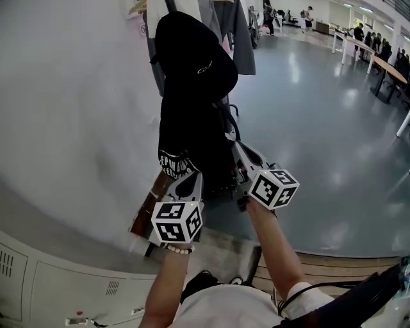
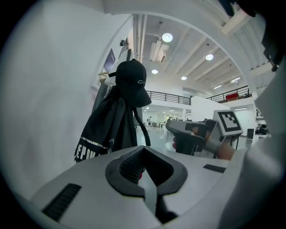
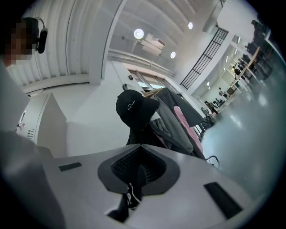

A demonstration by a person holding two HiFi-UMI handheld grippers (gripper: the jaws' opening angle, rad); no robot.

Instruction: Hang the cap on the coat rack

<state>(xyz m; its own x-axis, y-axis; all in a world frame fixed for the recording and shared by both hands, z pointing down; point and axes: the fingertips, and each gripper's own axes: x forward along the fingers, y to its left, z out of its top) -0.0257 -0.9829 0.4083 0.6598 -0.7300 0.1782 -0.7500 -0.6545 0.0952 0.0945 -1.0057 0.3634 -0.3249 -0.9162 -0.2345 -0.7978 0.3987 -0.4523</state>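
A black cap (image 1: 192,54) with a small white logo hangs on top of the coat rack (image 1: 170,5), over a black garment with white lettering (image 1: 176,163). The cap (image 2: 132,82) is ahead of and above the left gripper, and the cap (image 3: 132,109) is likewise beyond the right one. My left gripper (image 1: 192,176) is shut below the garment's hem, apart from the cap. Just right of it, my right gripper (image 1: 240,154) is shut against the dark garment. In its own view a thin dark strip with a pale thread sits at the jaw seam (image 3: 134,179); I cannot tell what it is.
A grey garment (image 1: 242,38) and a pink one (image 3: 187,127) hang on the same rack. A white wall (image 1: 70,115) is at the left, grey lockers (image 1: 38,282) lie below. Tables with people (image 1: 384,64) stand far right on the shiny floor.
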